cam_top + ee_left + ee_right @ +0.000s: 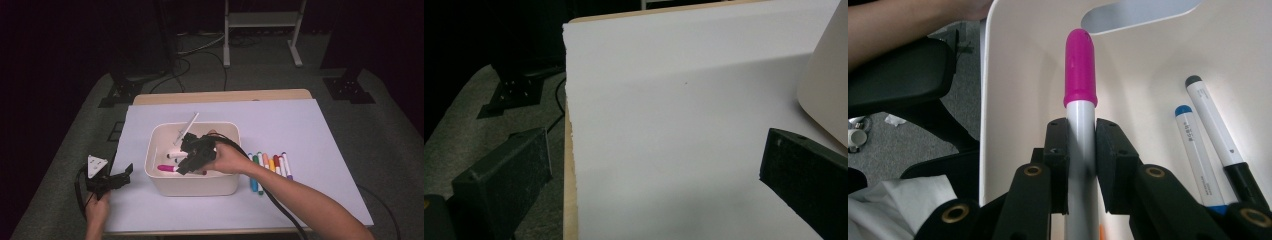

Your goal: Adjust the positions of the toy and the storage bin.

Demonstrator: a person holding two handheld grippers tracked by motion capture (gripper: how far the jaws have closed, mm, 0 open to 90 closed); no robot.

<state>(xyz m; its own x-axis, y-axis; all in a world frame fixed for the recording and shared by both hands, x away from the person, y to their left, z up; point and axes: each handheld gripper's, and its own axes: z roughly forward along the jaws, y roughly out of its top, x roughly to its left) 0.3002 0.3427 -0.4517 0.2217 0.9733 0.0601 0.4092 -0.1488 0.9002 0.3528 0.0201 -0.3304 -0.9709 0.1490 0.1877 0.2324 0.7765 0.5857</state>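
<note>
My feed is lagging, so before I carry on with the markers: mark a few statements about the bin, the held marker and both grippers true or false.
1. The right gripper is shut on the pink-capped marker. True.
2. That marker is over the white bin. True.
3. The left gripper holds a marker. False: its jaws stand open over the white sheet.
4. The spare markers lie left of the bin. False: they lie to its right.

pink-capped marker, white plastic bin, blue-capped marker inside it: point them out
pink-capped white marker (1080, 75), right gripper view, on its cap
white plastic bin (192, 186), high view, on its near wall
blue-capped white marker (1193, 145), right gripper view, on its barrel
</note>
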